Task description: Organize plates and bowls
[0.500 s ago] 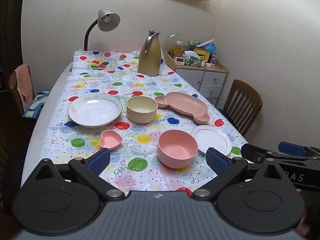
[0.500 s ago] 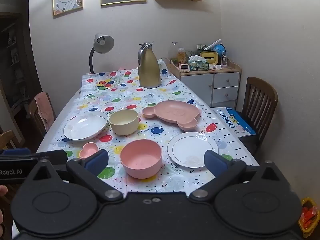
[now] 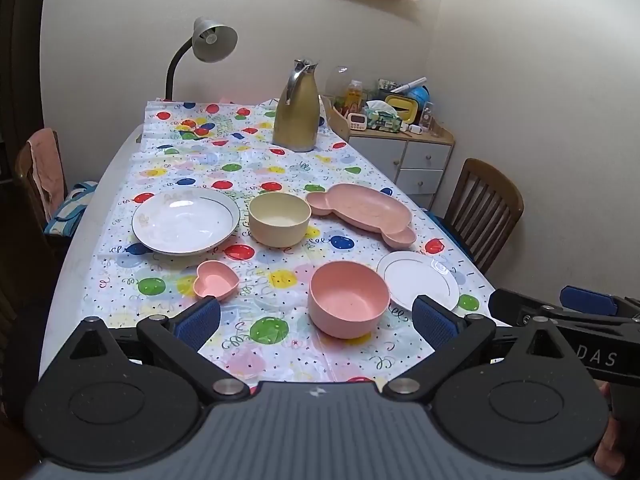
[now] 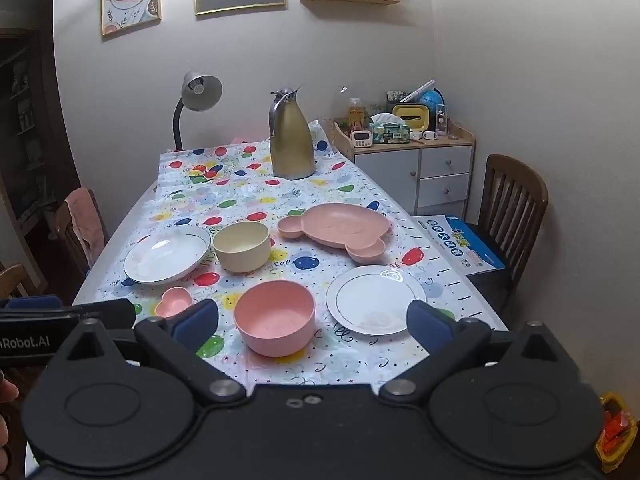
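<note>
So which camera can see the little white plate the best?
The right wrist view. There the small white plate shows almost whole, with only its near edge behind a blue fingertip. In the left wrist view the plate sits off to the side, looks smaller, and a fingertip also covers its near edge.

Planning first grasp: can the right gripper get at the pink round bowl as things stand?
Probably yes. The right gripper is open and holds nothing, and the pink round bowl sits just ahead between its fingers on the near table edge, apart from the small white plate. Nothing blocks the way.
</note>
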{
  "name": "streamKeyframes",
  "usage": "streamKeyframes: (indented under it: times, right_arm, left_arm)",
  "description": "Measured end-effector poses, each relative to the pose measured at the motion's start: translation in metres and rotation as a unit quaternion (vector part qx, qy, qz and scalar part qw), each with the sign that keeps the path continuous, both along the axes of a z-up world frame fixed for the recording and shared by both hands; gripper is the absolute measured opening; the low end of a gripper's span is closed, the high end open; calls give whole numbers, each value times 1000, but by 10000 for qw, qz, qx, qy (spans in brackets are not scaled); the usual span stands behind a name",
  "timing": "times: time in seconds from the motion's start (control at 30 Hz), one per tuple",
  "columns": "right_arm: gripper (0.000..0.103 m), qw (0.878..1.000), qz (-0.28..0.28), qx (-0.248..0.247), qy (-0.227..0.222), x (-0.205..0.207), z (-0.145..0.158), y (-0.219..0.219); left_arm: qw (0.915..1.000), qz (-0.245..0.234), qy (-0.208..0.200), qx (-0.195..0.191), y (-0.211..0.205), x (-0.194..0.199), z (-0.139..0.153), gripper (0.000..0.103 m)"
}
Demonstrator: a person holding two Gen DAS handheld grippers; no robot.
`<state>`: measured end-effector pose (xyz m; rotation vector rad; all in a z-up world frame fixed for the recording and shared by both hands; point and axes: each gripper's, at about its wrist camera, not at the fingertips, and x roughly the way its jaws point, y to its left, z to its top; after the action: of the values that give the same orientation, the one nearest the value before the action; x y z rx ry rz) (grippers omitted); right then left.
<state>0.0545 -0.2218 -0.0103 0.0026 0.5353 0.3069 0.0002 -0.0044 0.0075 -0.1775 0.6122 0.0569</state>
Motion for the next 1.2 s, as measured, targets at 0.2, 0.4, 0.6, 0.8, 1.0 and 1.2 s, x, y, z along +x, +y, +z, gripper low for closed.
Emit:
streamKeyframes:
  times: [0.2, 0.4, 0.6, 0.8, 1.0, 1.2]
  right_arm:
    - [100, 9999, 52, 138, -11, 7, 2, 1]
    - [98, 9997, 102, 208, 1, 9, 4, 0]
    - [98, 9997, 102, 206, 15, 10, 5, 0]
    - [98, 9998, 81, 201, 20, 9, 5, 0]
    - [98, 9997, 64, 218, 34, 9, 3, -1]
    - [98, 9998, 87, 178, -59, 3, 5, 4]
  left_arm:
    - [10000, 58, -24, -3, -1, 3, 6, 103]
    - [10000, 54, -24, -12, 1, 5, 7, 103]
    - [10000, 66, -20, -17, 0, 4, 5, 103]
    - [10000, 58, -9, -19, 0, 2, 2, 103]
    - [10000, 76, -37, -27, 1, -1, 0, 103]
    - [9999, 95, -95, -19, 4, -7, 3, 103]
